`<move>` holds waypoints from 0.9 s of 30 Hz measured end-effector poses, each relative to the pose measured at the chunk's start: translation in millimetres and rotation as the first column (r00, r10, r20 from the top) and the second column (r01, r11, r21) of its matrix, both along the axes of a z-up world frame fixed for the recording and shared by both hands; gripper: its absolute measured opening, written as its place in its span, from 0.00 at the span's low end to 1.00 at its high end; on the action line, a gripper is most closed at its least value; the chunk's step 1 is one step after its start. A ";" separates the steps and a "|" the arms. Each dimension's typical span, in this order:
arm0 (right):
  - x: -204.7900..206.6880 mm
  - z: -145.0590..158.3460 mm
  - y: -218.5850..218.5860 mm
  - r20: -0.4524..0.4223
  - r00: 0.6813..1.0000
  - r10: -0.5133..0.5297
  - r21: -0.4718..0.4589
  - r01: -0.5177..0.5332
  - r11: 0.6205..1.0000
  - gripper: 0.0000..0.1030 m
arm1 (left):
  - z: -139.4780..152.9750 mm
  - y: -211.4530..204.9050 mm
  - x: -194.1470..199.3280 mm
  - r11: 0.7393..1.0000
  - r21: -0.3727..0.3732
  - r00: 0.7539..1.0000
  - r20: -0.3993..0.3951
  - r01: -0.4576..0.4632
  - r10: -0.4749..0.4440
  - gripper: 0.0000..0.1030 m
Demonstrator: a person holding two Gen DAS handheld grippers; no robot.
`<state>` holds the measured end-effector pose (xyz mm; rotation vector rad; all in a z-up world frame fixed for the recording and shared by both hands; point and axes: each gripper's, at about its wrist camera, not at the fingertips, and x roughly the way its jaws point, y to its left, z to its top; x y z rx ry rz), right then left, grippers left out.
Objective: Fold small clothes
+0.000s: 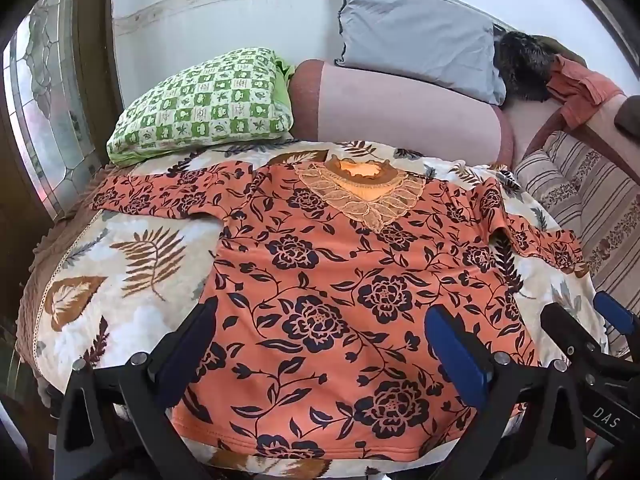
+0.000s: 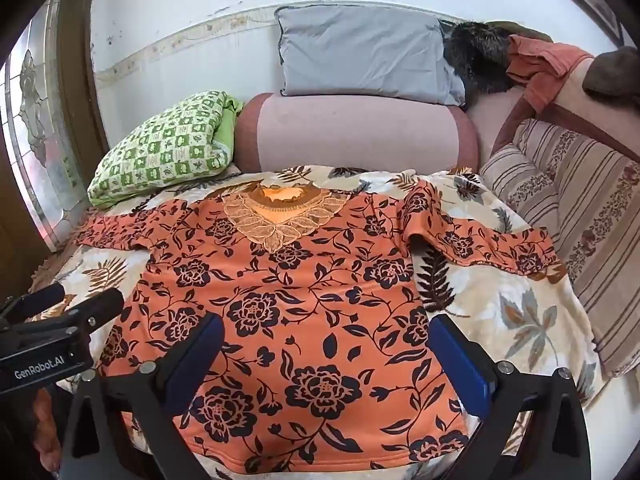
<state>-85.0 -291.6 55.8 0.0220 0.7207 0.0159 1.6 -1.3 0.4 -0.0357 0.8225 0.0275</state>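
An orange top with dark flower print [image 1: 320, 280] lies flat and face up on the leaf-print blanket [image 1: 120, 264], sleeves spread to both sides, lace collar at the far end. It also shows in the right wrist view [image 2: 304, 312]. My left gripper [image 1: 320, 344] is open and empty, hovering over the lower part of the top. My right gripper [image 2: 326, 356] is open and empty over the hem area too. The right gripper shows at the right edge of the left wrist view [image 1: 580, 328]; the left gripper shows at the left edge of the right wrist view [image 2: 88, 300].
A green checked pillow [image 1: 200, 108] lies at the back left, a pink bolster [image 1: 400, 116] and a grey pillow [image 1: 416, 32] behind the top. Striped cushions [image 2: 580, 208] line the right side. A glass door [image 1: 40, 100] stands at the left.
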 end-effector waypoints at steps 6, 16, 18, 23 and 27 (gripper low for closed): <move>2.0 8.9 3.9 0.003 1.000 0.003 -0.009 -0.003 1.000 1.00 | -1.9 3.1 -2.9 0.999 -0.044 1.000 0.009 -0.013 0.013 1.00; -1.3 9.2 8.7 0.024 1.000 0.006 -0.022 -0.005 1.000 1.00 | -4.1 10.6 -3.5 0.999 -0.035 1.000 0.005 -0.017 0.017 1.00; -1.2 8.2 7.8 0.022 1.000 0.004 -0.015 -0.004 1.000 1.00 | -4.6 11.7 -4.2 0.999 -0.037 1.000 0.006 -0.015 0.016 1.00; -2.4 7.2 9.3 0.019 1.000 0.003 -0.022 -0.002 1.000 1.00 | -6.4 12.4 -5.7 0.999 -0.040 1.000 0.002 -0.018 0.018 1.00; -2.3 5.5 9.6 0.019 1.000 0.000 -0.020 0.000 1.000 1.00 | -8.0 12.5 -5.9 0.999 -0.036 1.000 -0.005 -0.017 0.017 1.00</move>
